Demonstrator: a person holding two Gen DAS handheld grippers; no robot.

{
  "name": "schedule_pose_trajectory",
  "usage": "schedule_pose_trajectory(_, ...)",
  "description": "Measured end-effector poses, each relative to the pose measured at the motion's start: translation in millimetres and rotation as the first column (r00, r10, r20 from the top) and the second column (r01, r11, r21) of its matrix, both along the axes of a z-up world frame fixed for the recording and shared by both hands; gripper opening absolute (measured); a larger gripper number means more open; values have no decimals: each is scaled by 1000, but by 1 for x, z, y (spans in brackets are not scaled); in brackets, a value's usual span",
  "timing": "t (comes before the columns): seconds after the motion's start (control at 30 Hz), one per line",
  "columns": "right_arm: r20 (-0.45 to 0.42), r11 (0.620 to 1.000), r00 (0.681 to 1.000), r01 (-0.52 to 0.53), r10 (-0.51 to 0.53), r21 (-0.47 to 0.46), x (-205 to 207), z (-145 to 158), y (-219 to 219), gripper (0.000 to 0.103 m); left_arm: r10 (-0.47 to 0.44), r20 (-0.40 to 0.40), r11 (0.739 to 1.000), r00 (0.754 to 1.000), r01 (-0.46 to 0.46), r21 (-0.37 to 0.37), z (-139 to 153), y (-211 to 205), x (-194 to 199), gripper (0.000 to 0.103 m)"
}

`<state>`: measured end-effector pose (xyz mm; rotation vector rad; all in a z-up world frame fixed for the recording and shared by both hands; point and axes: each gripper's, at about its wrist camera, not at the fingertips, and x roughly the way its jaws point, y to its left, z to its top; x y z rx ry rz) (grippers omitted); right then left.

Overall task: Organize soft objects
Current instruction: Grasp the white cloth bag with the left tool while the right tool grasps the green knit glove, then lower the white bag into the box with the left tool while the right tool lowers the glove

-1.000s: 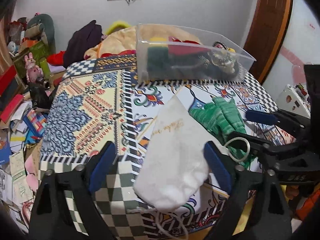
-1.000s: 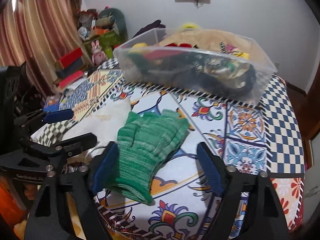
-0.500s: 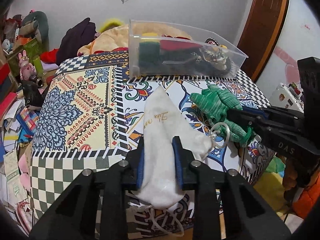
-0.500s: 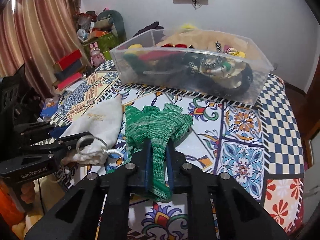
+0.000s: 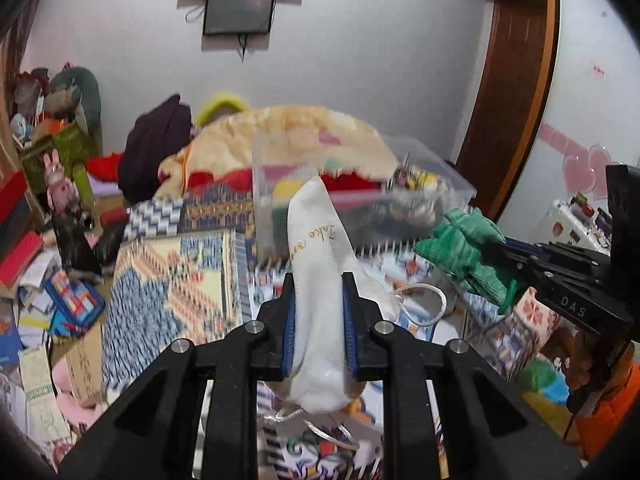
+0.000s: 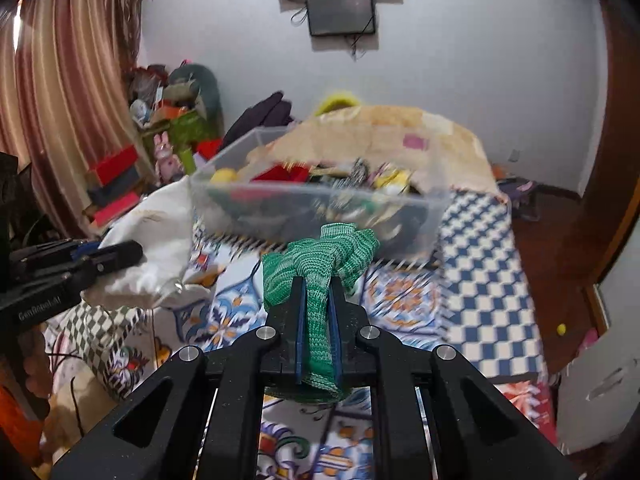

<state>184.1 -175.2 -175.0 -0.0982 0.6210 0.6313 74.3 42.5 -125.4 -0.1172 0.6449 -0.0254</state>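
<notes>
My left gripper (image 5: 319, 286) is shut on a white drawstring pouch (image 5: 320, 248) with gold lettering and holds it lifted above the patterned table (image 5: 176, 276). My right gripper (image 6: 317, 286) is shut on green knit gloves (image 6: 320, 260), also lifted. The gloves (image 5: 464, 256) show at the right of the left wrist view, and the pouch (image 6: 152, 236) at the left of the right wrist view. A clear plastic bin (image 6: 320, 208) full of soft items stands on the table beyond both; it also shows in the left wrist view (image 5: 360, 192).
A beige plush heap (image 5: 280, 136) and dark clothes (image 5: 156, 152) lie behind the bin. Boxes, toys and papers (image 5: 52, 240) clutter the floor at the left. A wooden door (image 5: 516, 92) is at the right. A curtain (image 6: 60, 100) hangs at the left.
Both grippers closed on their items, the left on the pouch and the right on the gloves, then lifted them off the table toward the bin.
</notes>
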Motion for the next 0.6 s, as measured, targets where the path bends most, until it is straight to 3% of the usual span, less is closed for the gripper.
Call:
schedule_pose_trajectory(0.37, 109, 996, 992, 60, -67, 69, 17, 41, -9, 9, -33, 163, 998, 986, 24, 60, 54, -22, 38, 20)
schedule_pose_trajectory(0.6, 171, 992, 982, 61, -79, 112, 32, 61, 5, 9, -29, 195, 999, 980, 21, 42, 69, -30, 76, 20)
